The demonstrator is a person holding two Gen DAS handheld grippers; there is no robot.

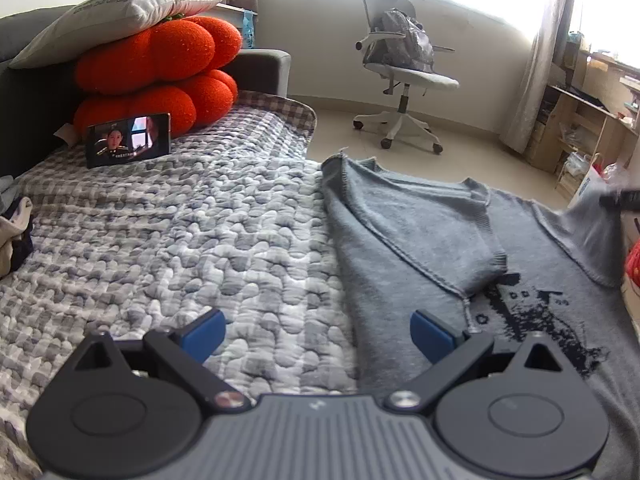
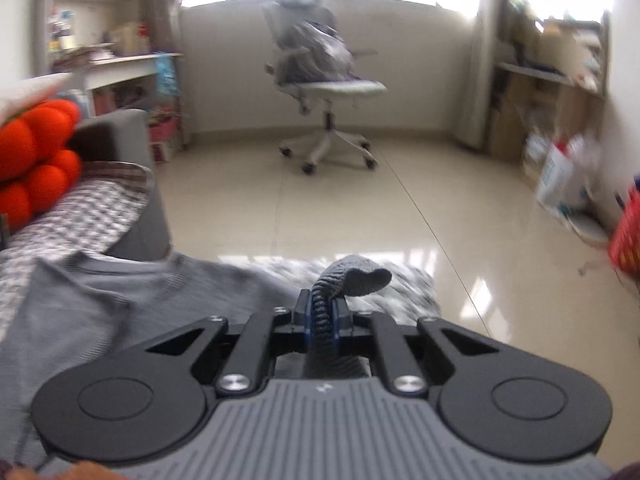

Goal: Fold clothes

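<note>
While the left hand-held gripper [image 1: 318, 334] hangs spread over the bed, the right hand-held gripper [image 2: 322, 312] pinches the grey sweater's [image 1: 400, 224] cuff.

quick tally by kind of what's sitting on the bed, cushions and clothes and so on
Orange pumpkin cushions: 2
White pillow: 1
Phone playing a video: 1
Grey sweater, one cuff pinched in the right gripper: 1
Bundle of other clothes at the left edge: 1, contents unclear
Total: 6
</note>
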